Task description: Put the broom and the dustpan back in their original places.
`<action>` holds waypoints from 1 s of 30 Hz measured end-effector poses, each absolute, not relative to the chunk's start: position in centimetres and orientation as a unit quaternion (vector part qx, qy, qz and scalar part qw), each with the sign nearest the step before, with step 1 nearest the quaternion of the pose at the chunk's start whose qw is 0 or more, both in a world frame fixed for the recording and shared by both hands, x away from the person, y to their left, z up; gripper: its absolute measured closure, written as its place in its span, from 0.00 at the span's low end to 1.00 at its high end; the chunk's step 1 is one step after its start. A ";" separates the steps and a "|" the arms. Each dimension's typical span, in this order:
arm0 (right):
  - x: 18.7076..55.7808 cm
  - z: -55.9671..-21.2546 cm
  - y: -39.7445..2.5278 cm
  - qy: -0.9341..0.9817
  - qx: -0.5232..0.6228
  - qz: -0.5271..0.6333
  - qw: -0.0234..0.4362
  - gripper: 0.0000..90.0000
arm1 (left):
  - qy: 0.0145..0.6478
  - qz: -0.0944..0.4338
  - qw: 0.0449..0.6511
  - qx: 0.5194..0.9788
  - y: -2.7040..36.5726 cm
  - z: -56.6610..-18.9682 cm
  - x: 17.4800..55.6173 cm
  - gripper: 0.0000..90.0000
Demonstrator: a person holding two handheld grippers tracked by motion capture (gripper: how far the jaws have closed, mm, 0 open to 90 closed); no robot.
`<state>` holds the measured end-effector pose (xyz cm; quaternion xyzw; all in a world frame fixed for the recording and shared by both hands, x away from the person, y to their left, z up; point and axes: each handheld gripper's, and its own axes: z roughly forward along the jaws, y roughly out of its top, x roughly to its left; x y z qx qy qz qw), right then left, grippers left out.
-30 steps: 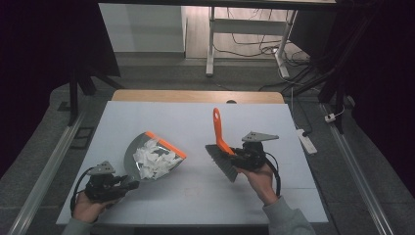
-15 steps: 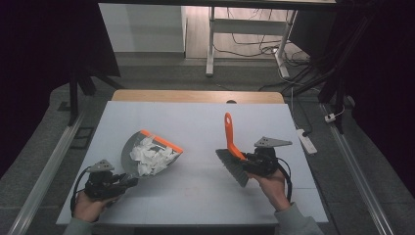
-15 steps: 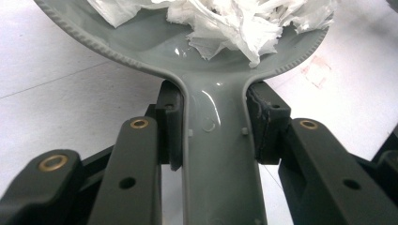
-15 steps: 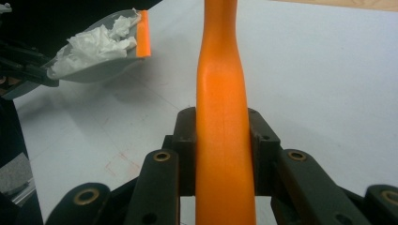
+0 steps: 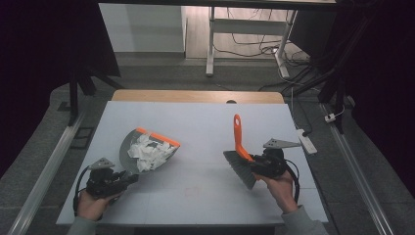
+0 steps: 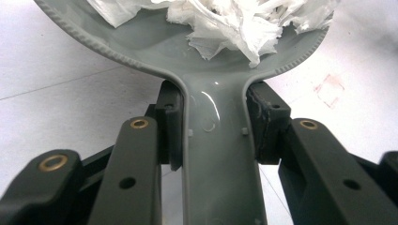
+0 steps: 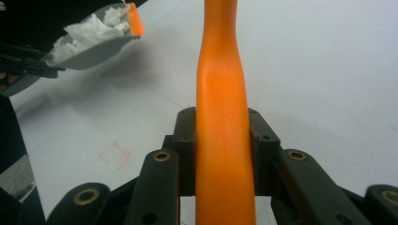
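The dustpan (image 5: pixel 132 149) is grey with an orange front lip and holds white torn paper (image 5: pixel 149 152). The brush (image 5: pixel 240 156) has an orange handle and grey, perhaps dark-tipped, bristles. Both grippers' jaws are black. The table (image 5: pixel 195 122) is pale grey-white, with a faint red square mark (image 5: pixel 192 190).

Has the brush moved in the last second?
Yes. The brush, shut in the right hand-held gripper, has shifted right, away from the dustpan and nearer the table's right edge.
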<state>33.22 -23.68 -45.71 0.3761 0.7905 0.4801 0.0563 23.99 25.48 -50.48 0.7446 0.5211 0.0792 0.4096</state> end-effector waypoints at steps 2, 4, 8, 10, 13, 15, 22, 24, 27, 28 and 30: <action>33.3 -45.9 -24.0 0.790 0.383 0.476 0.055 0.78 | 0.526 0.082 0.409 0.741 25.4 -50.5 24.0 0.68; 33.3 -46.0 -24.2 0.788 0.388 0.475 0.054 0.78 | 0.532 0.083 0.408 0.737 25.4 -50.5 24.1 0.68; 33.3 -46.0 -24.7 0.787 0.390 0.476 0.052 0.78 | 0.545 0.087 0.406 0.728 25.3 -50.6 24.2 0.68; 33.3 -46.0 -25.0 0.785 0.392 0.476 0.051 0.78 | 0.554 0.091 0.403 0.723 25.2 -50.8 24.3 0.68; 33.2 -46.1 -25.4 0.785 0.397 0.473 0.048 0.78 | 0.562 0.101 0.397 0.718 25.0 -50.8 24.3 0.68; 33.1 -46.3 -25.7 0.785 0.403 0.469 0.044 0.78 | 0.569 0.103 0.396 0.713 24.8 -50.9 24.3 0.68; 33.3 -46.9 -26.3 0.787 0.414 0.457 0.033 0.78 | 0.600 0.114 0.391 0.688 24.3 -51.4 24.4 0.68; 33.4 -47.0 -26.4 0.786 0.419 0.454 0.030 0.78 | 0.608 0.115 0.386 0.684 24.2 -51.7 24.5 0.68; 33.6 -47.3 -26.6 0.787 0.424 0.448 0.025 0.78 | 0.617 0.114 0.379 0.680 24.0 -52.0 25.0 0.68; 33.7 -47.4 -26.6 0.787 0.425 0.447 0.023 0.78 | 0.620 0.114 0.376 0.679 24.0 -52.1 25.1 0.68; 33.8 -47.5 -26.8 0.786 0.429 0.444 0.021 0.78 | 0.624 0.114 0.371 0.678 23.9 -52.3 25.5 0.68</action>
